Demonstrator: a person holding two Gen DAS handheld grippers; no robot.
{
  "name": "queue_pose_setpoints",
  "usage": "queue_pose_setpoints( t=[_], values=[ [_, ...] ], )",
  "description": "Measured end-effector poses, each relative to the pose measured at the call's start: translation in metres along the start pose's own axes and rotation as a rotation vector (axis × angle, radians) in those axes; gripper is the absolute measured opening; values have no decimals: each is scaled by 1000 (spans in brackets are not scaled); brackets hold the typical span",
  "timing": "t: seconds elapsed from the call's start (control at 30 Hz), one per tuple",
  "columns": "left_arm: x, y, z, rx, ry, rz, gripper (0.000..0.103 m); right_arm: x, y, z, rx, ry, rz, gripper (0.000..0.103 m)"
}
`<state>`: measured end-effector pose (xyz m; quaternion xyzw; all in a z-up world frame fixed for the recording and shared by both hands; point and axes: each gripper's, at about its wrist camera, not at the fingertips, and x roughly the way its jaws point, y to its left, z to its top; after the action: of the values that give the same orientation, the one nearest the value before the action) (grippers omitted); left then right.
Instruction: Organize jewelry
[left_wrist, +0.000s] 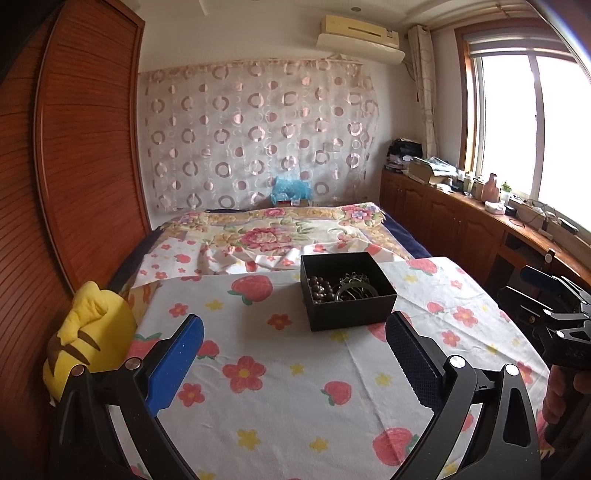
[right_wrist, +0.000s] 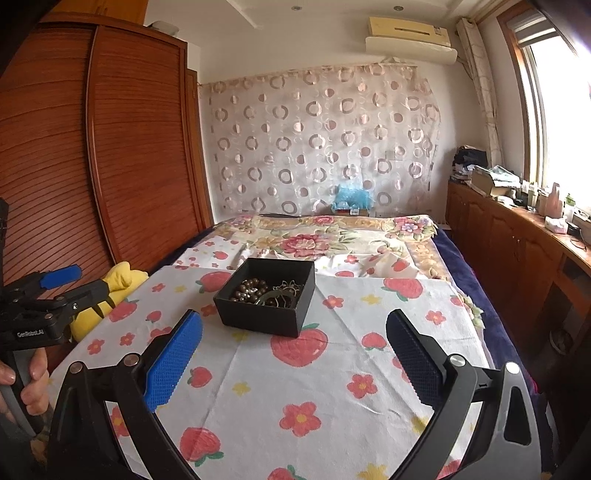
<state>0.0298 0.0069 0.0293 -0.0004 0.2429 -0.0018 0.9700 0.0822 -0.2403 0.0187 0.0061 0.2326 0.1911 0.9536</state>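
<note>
The left gripper (left_wrist: 293, 354) stands with jaws spread wide and nothing between them; the right gripper (right_wrist: 293, 354) likewise gapes wide and empty; the black box (left_wrist: 347, 290) holding a bead bracelet (left_wrist: 320, 287) and metal jewelry (left_wrist: 354, 286) sits on the strawberry cloth (left_wrist: 280, 387) just beyond both sets of fingertips.

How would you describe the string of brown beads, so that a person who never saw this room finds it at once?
Start at the strawberry-print cloth covering the table before the bed. On it stands one small black open box. The brown bead string lies coiled in its left part; unlike the thin metal pieces beside it, it is made of round, dark, glossy balls.
</note>
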Motion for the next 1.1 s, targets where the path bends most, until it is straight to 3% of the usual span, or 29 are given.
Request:
queue_pose_setpoints(
  t=[1.1],
  values=[
    [-3, -8, 0, 5, -6, -7, 95, 0, -2, -1, 4, 2, -8, 100]
  ],
)
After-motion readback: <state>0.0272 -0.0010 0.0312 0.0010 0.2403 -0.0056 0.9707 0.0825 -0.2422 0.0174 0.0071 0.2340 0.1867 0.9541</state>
